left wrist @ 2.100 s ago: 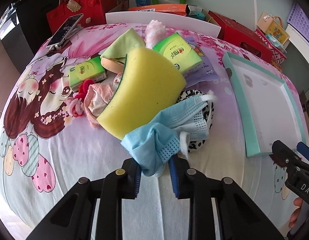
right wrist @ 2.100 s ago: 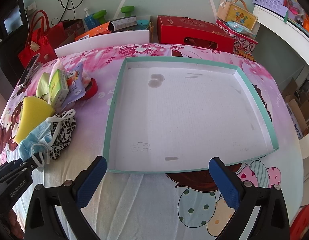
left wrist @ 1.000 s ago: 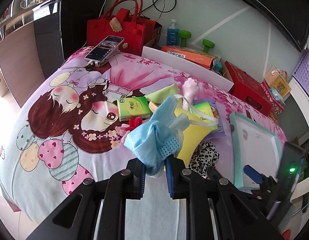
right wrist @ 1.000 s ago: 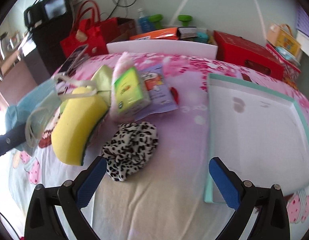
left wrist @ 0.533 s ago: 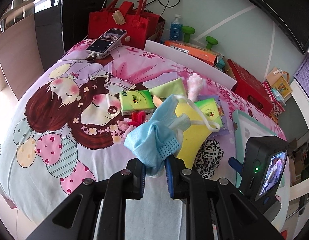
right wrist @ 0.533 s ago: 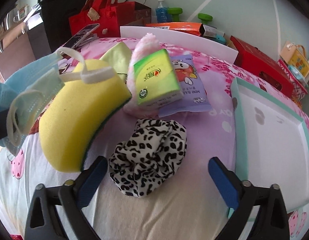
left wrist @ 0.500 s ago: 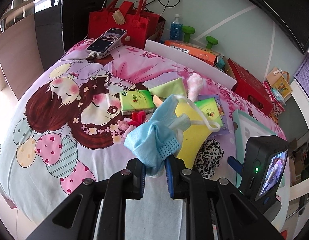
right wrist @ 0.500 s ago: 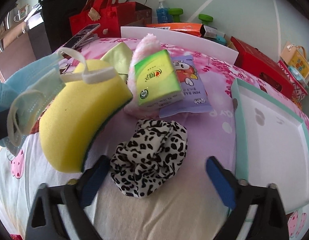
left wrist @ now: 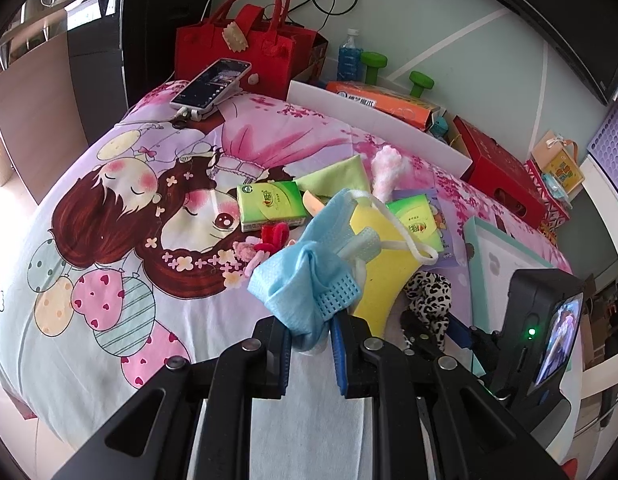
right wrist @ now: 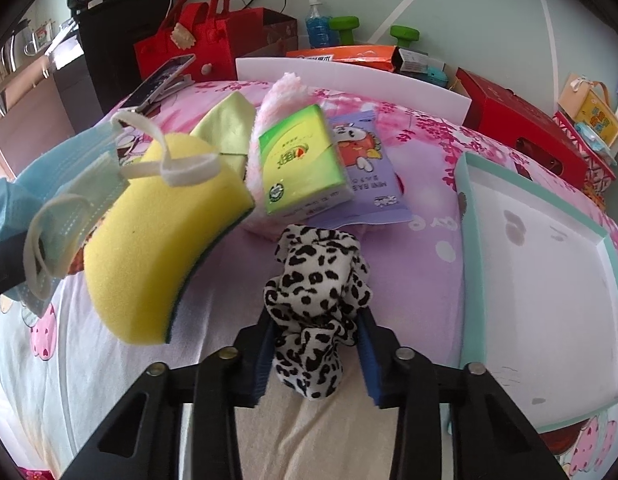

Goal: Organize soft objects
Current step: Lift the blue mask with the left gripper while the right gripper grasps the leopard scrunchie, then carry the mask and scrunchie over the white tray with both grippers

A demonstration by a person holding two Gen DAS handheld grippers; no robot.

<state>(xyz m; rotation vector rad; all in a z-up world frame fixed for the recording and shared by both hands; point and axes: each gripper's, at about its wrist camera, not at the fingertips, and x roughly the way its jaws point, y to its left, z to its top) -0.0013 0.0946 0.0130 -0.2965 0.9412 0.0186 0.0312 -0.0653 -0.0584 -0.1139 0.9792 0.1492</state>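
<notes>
Bedding printed with a cartoon girl (left wrist: 121, 216) fills both views and carries everything we see. Toward the right lies a shallow white tray with a teal rim (right wrist: 467, 216), nothing inside it. Left of the tray sits a curved yellow sponge (right wrist: 157, 256), with a green tissue pack (right wrist: 299, 160) and a purple snack packet (right wrist: 373, 184) just behind it. Our left gripper (left wrist: 311, 346) is pinched tight on a crumpled blue face mask (left wrist: 305, 280), held up off the bedding. Our right gripper (right wrist: 316, 354) is closing its jaws around a leopard-print scrunchie (right wrist: 317, 284), whose fabric bunches between the blue pads (right wrist: 367, 364).
</notes>
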